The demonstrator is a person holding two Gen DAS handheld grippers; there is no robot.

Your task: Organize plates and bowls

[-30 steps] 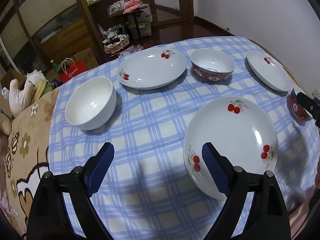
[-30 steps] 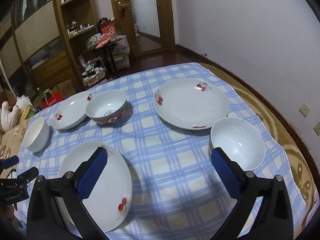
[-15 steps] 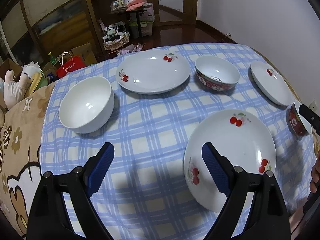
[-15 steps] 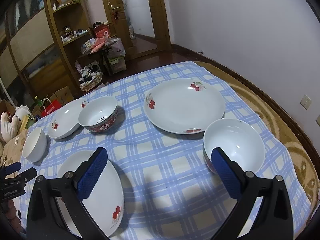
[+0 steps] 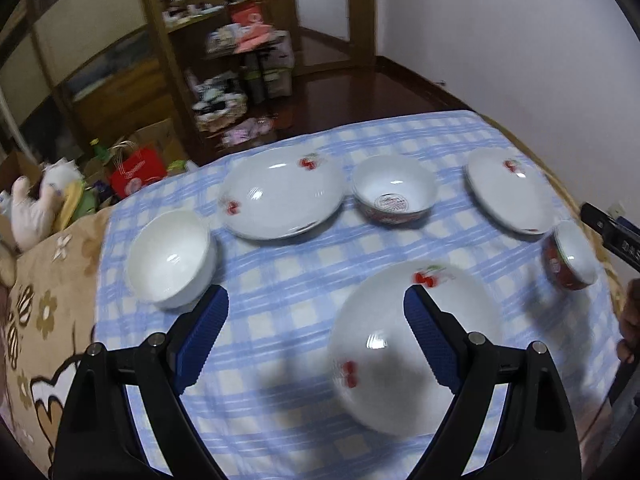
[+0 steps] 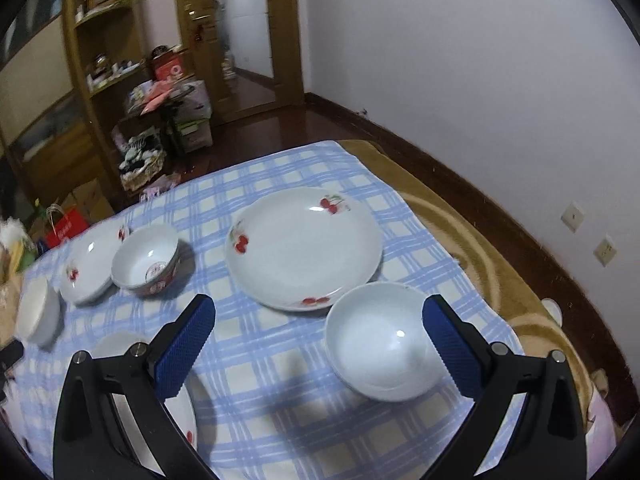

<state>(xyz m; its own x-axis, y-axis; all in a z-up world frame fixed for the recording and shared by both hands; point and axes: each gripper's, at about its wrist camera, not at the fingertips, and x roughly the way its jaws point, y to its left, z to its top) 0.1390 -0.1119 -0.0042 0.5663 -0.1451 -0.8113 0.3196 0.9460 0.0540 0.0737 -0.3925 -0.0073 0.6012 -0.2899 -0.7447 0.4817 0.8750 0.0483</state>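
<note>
Between the earlier frames and this one, both cameras had risen and pulled back from the bench [image 5: 280, 280], so that more of the room showed above the blue-checked cloth; the crockery itself had not shifted. The left gripper [image 5: 316, 320] hovered with its jaws spread wide and nothing between them, its right pad over the near cherry plate [image 5: 380, 360]. The right gripper [image 6: 318, 338] was likewise wide apart and empty, its right pad just above the rim of the near white bowl [image 6: 376, 344].

Layout (left-wrist view): a plain white bowl [image 5: 172, 260] at far left, a large cherry plate [image 5: 280, 200] beyond it, a red-patterned bowl [image 5: 394, 190] at centre back, a smaller cherry plate [image 5: 508, 196] at right, and a second red-sided bowl [image 5: 570, 260] near the right edge. All pieces stood apart, none stacked, so the sorting appeared not yet begun.

Judged next step: picking a first piece. A plate would best be taken by its raised rim, one pad under and one over, and lifted level before being set squarely on a like plate. Bowls should nest by size, lowered gently (glazed ware slips easily and chips on contact).
</note>
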